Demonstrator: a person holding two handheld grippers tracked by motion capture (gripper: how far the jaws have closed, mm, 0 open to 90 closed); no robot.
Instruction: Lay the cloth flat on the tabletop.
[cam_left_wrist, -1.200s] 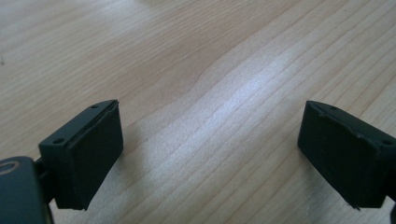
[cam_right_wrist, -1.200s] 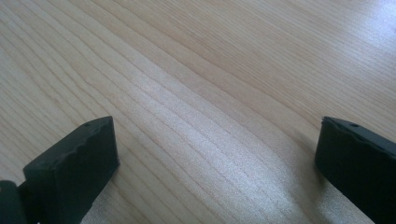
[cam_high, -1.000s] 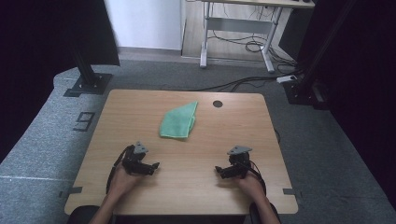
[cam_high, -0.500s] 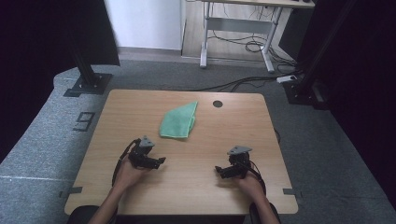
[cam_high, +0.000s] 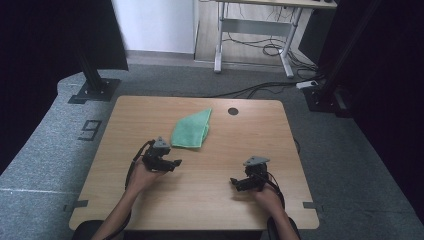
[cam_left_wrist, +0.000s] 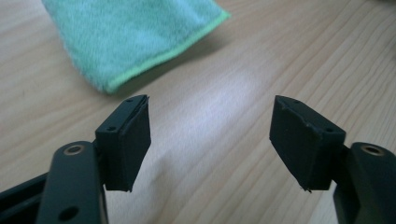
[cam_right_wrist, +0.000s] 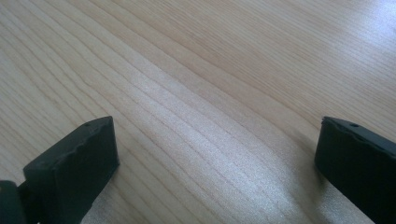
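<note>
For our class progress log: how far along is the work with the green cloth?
Done: nothing visible; the cloth lies folded and untouched on the table. In hand: the left gripper, jaws just narrowing with nothing between them, nears its edge. Left: the grasp itself. The right gripper waits open.

Wood table (cam_high: 150, 210), rounded corners, light grain. Round dark hole (cam_high: 233, 111) in the top near the far edge, right of centre. Grey carpet (cam_high: 45, 150) all round. A "9" mark (cam_high: 90, 130) on the floor just left of the table. Tape strips on the floor at the near corners: one left (cam_high: 72, 205), one right (cam_high: 311, 205). Black stand base (cam_high: 95, 90) far left, another (cam_high: 322, 97) far right, dark curtains behind both. Desk frame (cam_high: 255, 30) with white legs at the back, loose cables (cam_high: 265, 50) under it, a power strip (cam_high: 306, 84) near the right stand.
</note>
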